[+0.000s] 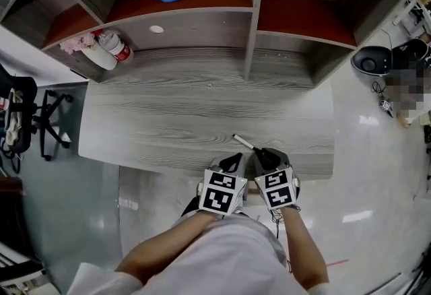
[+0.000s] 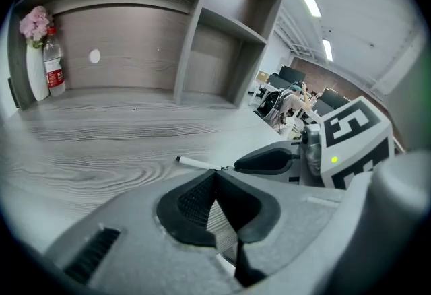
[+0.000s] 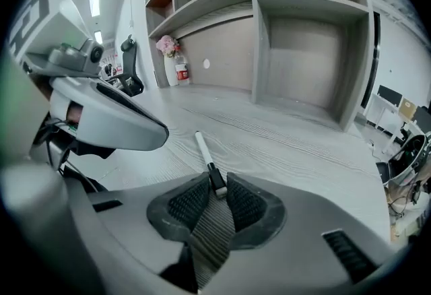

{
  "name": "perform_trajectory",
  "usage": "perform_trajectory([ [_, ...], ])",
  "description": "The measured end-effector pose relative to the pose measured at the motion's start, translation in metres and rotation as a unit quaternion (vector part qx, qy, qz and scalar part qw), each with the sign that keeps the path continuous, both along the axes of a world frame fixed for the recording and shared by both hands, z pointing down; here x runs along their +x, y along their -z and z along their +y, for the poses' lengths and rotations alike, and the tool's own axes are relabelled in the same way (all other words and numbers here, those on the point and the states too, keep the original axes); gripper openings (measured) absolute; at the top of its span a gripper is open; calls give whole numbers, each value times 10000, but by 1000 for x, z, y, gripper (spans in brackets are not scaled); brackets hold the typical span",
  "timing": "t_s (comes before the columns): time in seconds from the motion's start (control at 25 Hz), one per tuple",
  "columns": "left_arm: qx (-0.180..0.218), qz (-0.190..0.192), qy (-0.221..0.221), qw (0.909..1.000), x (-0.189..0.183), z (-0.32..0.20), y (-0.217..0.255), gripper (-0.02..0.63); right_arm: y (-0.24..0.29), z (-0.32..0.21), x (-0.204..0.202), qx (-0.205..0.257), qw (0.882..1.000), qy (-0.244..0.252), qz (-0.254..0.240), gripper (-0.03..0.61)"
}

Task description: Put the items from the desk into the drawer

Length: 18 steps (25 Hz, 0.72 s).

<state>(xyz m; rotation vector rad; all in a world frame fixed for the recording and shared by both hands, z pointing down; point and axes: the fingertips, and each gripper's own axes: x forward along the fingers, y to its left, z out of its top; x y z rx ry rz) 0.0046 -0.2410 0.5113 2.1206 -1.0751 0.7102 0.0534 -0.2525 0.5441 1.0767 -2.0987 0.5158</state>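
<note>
The right hand-held gripper clamps the black end of the marker pen, low over the counter. The left hand-held gripper has its jaws together, empty.

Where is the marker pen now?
Head view: the marker pen lies near the front edge of the desk, right of centre, its dark end between the jaws of the right hand-held gripper, the left hand-held gripper just beside.
</note>
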Motion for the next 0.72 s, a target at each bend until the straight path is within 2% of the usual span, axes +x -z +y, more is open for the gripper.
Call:
perform_trajectory([
  [0.16, 28, -35, -1, 10000, -1, 5, 1, 2, 0, 5, 1, -11, 10000, 11, -42, 52],
  [0.72, 216, -90, -153, 9996, 13, 40, 5, 2, 9, 52, 6, 113, 9994, -175, -267, 49],
])
